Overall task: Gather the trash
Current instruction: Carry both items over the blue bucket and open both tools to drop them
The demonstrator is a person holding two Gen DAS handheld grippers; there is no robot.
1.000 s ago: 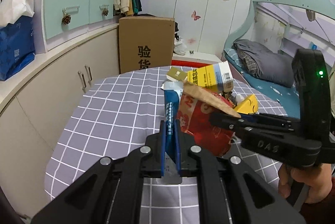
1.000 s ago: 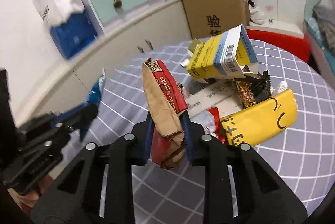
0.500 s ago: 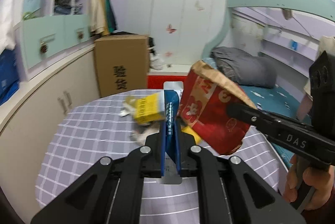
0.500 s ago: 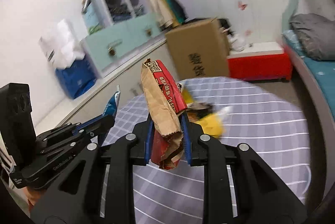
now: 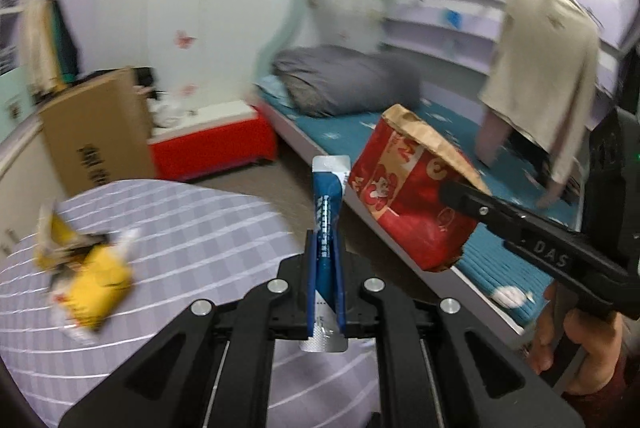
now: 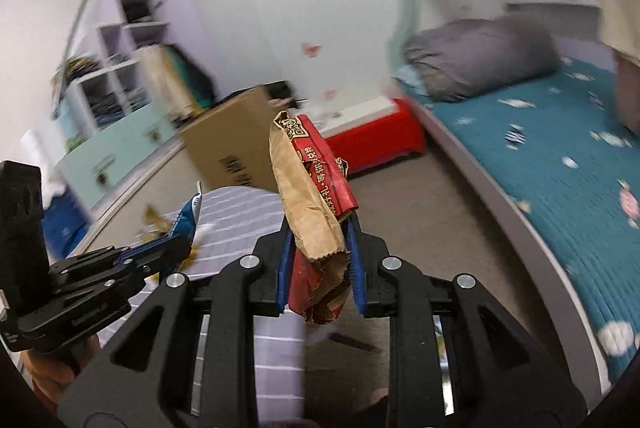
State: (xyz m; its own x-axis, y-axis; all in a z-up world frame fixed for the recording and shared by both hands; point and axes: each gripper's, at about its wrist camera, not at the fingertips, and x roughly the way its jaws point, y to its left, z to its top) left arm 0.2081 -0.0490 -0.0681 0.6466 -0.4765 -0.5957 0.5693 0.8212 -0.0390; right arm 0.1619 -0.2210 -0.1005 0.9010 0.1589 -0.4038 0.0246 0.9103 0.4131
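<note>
My left gripper (image 5: 325, 252) is shut on a slim blue and silver sachet (image 5: 329, 199) that stands upright between its pads, past the round table's edge. My right gripper (image 6: 319, 248) is shut on a crumpled red and brown paper snack bag (image 6: 312, 195). In the left wrist view that same red bag (image 5: 404, 203) hangs to the right, over the gap beside the bed. In the right wrist view the left gripper (image 6: 176, 248) with the blue sachet (image 6: 185, 224) shows at lower left. Yellow packets and wrappers (image 5: 92, 276) lie blurred on the checked tablecloth (image 5: 192, 228).
A bunk bed with a teal sheet (image 5: 516, 195) and a grey duvet (image 5: 340, 83) lies to the right. A cardboard box (image 5: 92, 135) and a red box (image 5: 212, 147) stand behind the table. Cupboards and shelves (image 6: 120, 95) line the left wall. Brown floor (image 6: 432, 211) runs beside the bed.
Both grippers have swung right, away from the pile on the table and toward the bed, still holding the sachet and the red bag. The yellow packets now sit far left in the left wrist view.
</note>
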